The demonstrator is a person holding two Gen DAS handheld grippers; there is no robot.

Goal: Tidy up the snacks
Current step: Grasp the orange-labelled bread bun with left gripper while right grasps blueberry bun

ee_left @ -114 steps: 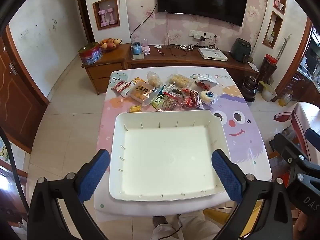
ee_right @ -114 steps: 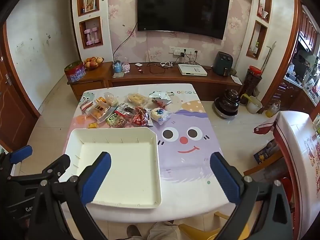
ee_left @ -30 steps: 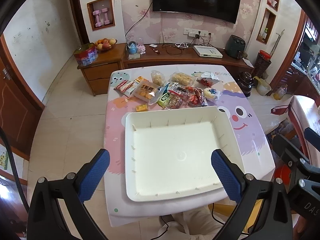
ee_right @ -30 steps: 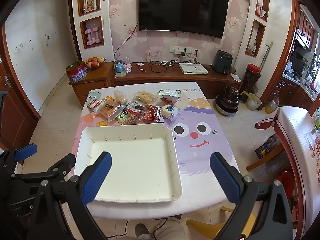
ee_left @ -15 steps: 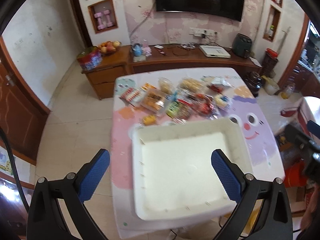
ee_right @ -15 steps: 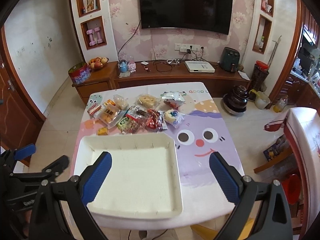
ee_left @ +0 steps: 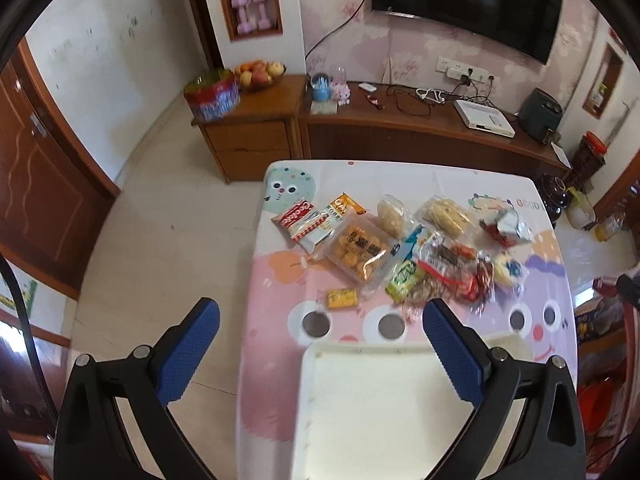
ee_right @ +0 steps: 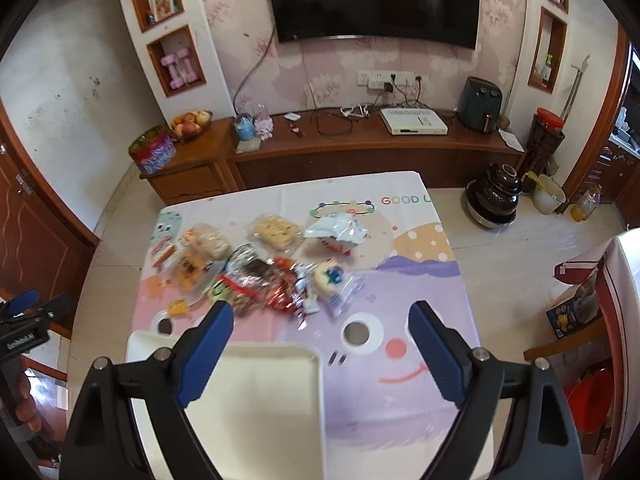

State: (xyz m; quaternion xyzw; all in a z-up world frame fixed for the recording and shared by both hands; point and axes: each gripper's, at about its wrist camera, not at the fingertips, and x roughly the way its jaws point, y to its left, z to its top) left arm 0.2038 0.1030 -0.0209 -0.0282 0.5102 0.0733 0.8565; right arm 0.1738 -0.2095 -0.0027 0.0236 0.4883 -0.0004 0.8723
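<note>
Several snack packets lie in a heap across the middle of the table; they also show in the right wrist view. A small yellow packet lies apart, nearest the white tray, which sits empty at the near edge and also shows in the right wrist view. My left gripper is open and empty above the tray's far left corner. My right gripper is open and empty above the tray's far right corner.
The table wears a cartoon cloth. A wooden TV cabinet with a fruit bowl and a tin stands beyond it. Jars and pots stand on the floor at right.
Both grippers have moved forward toward the snacks, so the tray now fills only the bottom of each view. Both stay open and empty.
</note>
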